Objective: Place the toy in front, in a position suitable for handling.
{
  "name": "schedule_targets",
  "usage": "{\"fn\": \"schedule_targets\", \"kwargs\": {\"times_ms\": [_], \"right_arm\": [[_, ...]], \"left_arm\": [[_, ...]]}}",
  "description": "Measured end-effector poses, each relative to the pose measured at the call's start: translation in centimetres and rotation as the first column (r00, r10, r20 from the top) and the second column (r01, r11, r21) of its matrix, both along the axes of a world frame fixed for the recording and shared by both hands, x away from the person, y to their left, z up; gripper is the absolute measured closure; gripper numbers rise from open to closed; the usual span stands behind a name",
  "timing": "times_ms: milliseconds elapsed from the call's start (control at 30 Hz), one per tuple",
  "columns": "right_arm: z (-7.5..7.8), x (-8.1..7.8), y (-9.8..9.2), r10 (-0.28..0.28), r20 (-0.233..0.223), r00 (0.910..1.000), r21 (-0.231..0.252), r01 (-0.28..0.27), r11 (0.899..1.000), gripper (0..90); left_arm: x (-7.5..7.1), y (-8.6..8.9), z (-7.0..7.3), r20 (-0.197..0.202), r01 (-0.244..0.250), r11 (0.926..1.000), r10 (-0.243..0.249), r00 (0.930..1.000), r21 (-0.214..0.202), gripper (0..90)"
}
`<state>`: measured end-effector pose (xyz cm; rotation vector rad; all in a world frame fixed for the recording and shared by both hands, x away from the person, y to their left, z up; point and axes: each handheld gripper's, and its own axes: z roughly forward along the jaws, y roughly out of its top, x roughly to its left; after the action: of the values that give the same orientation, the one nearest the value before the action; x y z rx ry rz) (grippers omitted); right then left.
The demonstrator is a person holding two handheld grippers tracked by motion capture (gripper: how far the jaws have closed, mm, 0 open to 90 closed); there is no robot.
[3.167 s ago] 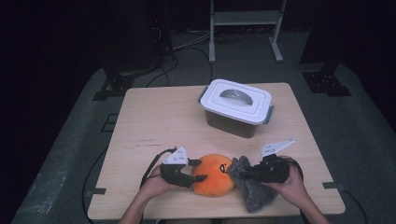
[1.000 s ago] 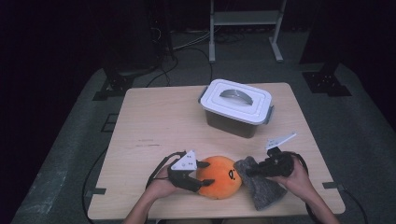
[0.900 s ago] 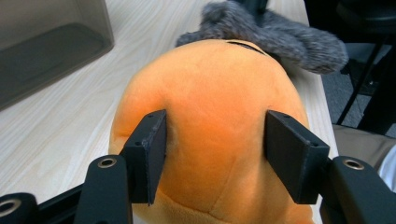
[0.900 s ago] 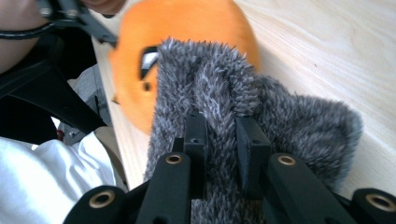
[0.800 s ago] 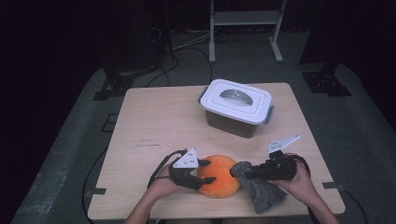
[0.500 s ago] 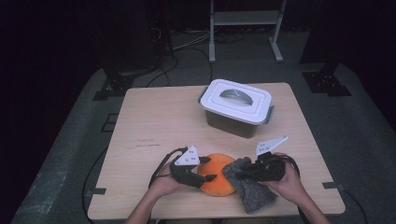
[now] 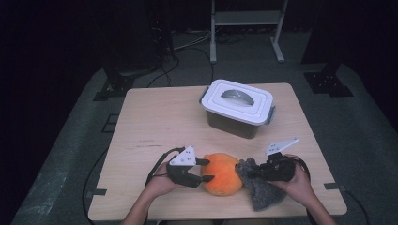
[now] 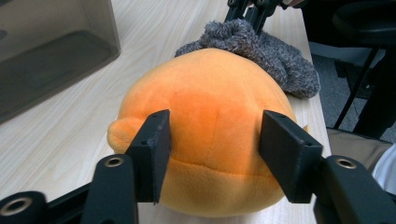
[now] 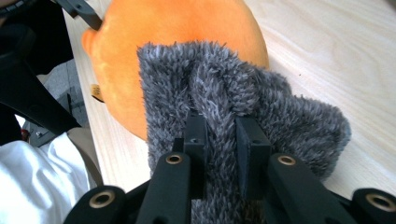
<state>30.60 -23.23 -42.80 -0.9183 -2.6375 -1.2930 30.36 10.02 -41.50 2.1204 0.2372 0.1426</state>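
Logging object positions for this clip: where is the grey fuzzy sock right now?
In the high view the grey fuzzy sock lies at the table's near right edge, touching the orange plush toy, a fold pinched in the right gripper.

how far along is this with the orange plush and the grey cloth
Early stage. Done: right gripper is clamped on the grey cloth beside the orange plush. In hand: left gripper, jaws just closing, squeezes the plush. Left: the lidded bin is shut, nothing inside yet.
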Motion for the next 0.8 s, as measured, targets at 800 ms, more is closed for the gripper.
{"fn": "schedule_targets", "kwargs": {"times_ms": [800], "right_arm": [[1.6,-0.9,1.3,0.010,0.114,0.9935,0.000,-0.010,1.000,75.9]], "left_arm": [[0.6,-1.2,0.7,-0.025,-0.014,0.9994,0.013,0.9996,-0.032,47.3]]}}
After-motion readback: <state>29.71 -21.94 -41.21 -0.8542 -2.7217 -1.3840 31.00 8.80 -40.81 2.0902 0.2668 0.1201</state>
